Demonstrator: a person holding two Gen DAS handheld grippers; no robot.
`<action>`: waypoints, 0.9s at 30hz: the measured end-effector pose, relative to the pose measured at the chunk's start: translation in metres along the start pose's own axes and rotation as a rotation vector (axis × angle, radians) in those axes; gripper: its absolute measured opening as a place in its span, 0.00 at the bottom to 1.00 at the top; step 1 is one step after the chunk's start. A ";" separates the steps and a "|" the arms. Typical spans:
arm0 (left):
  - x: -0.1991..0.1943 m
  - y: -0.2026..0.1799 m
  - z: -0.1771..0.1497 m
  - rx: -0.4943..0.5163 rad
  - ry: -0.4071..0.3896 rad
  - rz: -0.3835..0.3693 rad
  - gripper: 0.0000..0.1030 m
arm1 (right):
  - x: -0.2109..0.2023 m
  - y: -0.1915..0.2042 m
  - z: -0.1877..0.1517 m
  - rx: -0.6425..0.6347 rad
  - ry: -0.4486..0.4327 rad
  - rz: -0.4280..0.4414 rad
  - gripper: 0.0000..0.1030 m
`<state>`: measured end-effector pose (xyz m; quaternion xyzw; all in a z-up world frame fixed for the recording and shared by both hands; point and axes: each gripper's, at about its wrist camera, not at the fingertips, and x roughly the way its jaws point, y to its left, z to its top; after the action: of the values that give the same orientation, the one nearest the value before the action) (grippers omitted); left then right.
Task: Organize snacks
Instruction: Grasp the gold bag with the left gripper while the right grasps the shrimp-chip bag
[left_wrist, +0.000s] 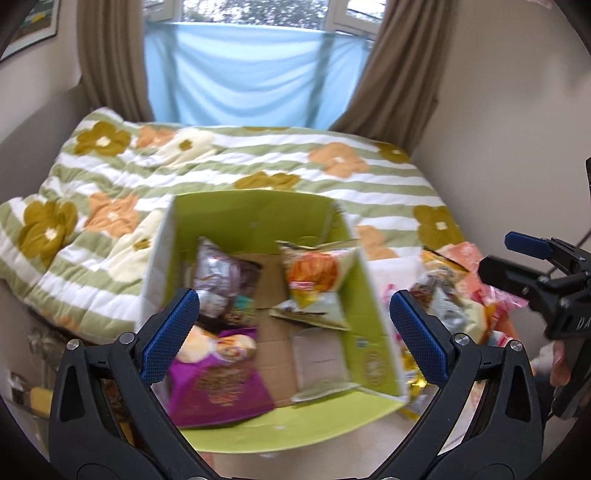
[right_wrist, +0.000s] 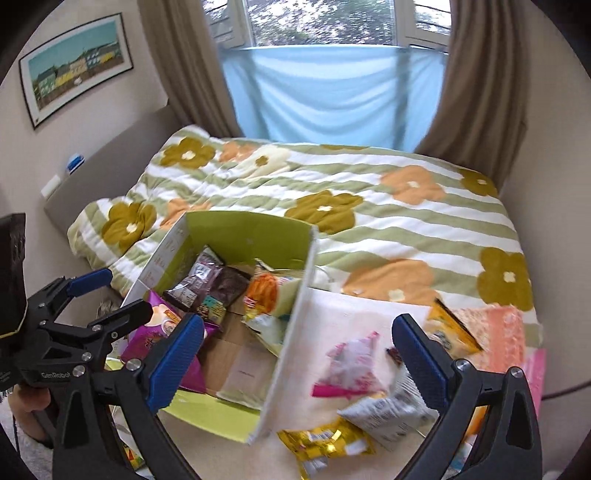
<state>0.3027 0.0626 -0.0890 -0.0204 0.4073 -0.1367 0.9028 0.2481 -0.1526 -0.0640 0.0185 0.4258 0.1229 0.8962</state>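
Several snack packets (right_wrist: 369, 398) lie loose just right of the green cardboard box (right_wrist: 255, 236). Both the left claw (left_wrist: 293, 332) and right claw (right_wrist: 299, 356) gape empty. A hasty reach might knock the box's wall or crush a packet.

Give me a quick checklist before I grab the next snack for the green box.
1. Left gripper open and empty: ok.
2. Right gripper open and empty: ok.
3. Green cardboard box open, with bare floor for more: ok.
4. Loose snacks within sight beside the box, such as the pink-and-white packet and the gold foil packet: ok.
5. Picture sharp enough to aim: not ok, blurred.
6. Box steady on the bed: cannot tell.
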 end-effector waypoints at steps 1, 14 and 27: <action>-0.002 -0.009 -0.001 0.008 -0.004 -0.008 0.99 | -0.008 -0.007 -0.003 0.011 -0.004 -0.012 0.99; 0.004 -0.162 -0.042 0.176 0.047 -0.049 0.99 | -0.090 -0.118 -0.081 0.117 -0.052 -0.107 0.99; 0.053 -0.238 -0.115 0.361 0.186 0.081 0.99 | -0.086 -0.183 -0.172 0.156 0.040 -0.084 0.99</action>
<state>0.1960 -0.1714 -0.1689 0.1709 0.4581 -0.1722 0.8551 0.1013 -0.3629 -0.1332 0.0682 0.4522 0.0520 0.8878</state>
